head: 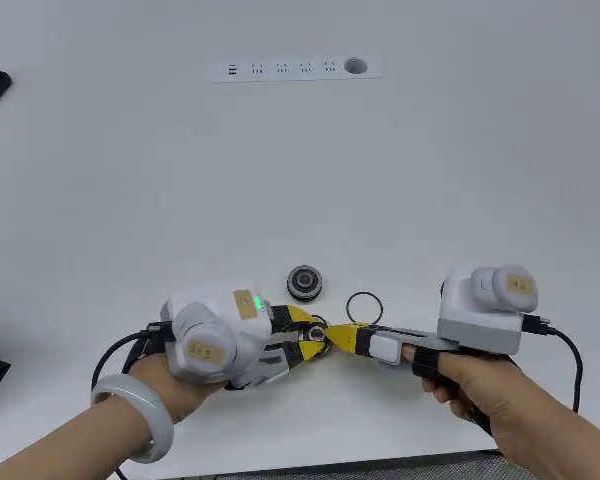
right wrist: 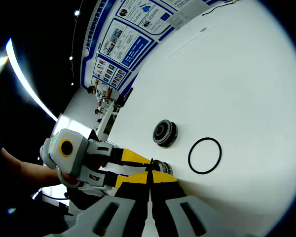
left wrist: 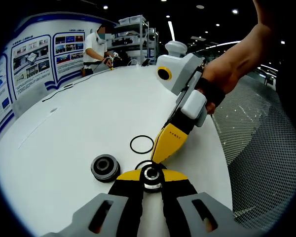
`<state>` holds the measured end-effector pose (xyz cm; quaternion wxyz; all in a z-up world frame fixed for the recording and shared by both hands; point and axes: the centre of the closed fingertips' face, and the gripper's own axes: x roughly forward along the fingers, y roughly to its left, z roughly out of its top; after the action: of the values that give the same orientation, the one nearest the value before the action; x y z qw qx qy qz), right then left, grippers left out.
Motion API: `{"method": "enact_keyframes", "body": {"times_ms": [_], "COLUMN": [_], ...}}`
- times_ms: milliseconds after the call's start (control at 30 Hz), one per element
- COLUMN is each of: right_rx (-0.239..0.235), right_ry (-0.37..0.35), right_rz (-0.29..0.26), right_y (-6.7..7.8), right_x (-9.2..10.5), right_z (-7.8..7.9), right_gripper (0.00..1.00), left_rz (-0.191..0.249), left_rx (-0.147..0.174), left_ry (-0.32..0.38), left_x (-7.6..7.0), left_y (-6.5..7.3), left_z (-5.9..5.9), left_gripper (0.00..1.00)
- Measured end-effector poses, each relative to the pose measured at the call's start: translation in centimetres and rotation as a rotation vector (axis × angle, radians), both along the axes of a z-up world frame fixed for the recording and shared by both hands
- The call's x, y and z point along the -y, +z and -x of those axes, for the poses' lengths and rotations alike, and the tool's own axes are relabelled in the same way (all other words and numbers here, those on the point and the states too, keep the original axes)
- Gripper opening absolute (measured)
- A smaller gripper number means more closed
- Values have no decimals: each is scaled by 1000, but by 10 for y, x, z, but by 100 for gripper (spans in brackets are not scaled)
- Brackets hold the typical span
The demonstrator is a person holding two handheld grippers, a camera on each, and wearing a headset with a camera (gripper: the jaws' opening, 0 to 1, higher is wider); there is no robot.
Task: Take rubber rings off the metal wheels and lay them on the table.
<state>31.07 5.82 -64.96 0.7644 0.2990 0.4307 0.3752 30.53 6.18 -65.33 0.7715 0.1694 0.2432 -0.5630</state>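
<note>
White matte tabletop, with a white power strip (head: 296, 68) at its far edge; blue-and-white wall posters (left wrist: 65, 52) carry print too small to read. Left gripper (head: 311, 335), yellow-tipped, is clamped on a round metal wheel (left wrist: 152, 176) just above the table. Right gripper (right wrist: 149, 177) meets it tip to tip, its jaws pressed together on a thin black ring (left wrist: 142, 164) that arcs off the wheel's rim. Tan stickers on both gripper housings and fine lettering on the right jaw are illegible. Second wheel (head: 304, 282), dark and grooved, lies flat beside a loose ring (head: 364, 306), a plain black circle.
</note>
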Motion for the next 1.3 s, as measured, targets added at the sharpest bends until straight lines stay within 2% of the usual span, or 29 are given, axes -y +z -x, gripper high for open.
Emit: {"method": "enact_keyframes", "body": {"times_ms": [167,700,1300], "right_rx": [-3,-4,10], "right_ry": [-5,1,-5], "right_rz": [7,-3,-55], "right_y": [-1,3,22], "right_x": [1,-1,-5], "right_z": [0,2,8], "right_gripper": [2,2,2], "left_rz": [24,23,5], "left_rx": [6,16,11], "left_ry": [0,17,66], "left_x": [-1,-9,-26], "left_y": [6,6,2], "left_z": [2,-1,-2], "left_gripper": [18,30,45]}}
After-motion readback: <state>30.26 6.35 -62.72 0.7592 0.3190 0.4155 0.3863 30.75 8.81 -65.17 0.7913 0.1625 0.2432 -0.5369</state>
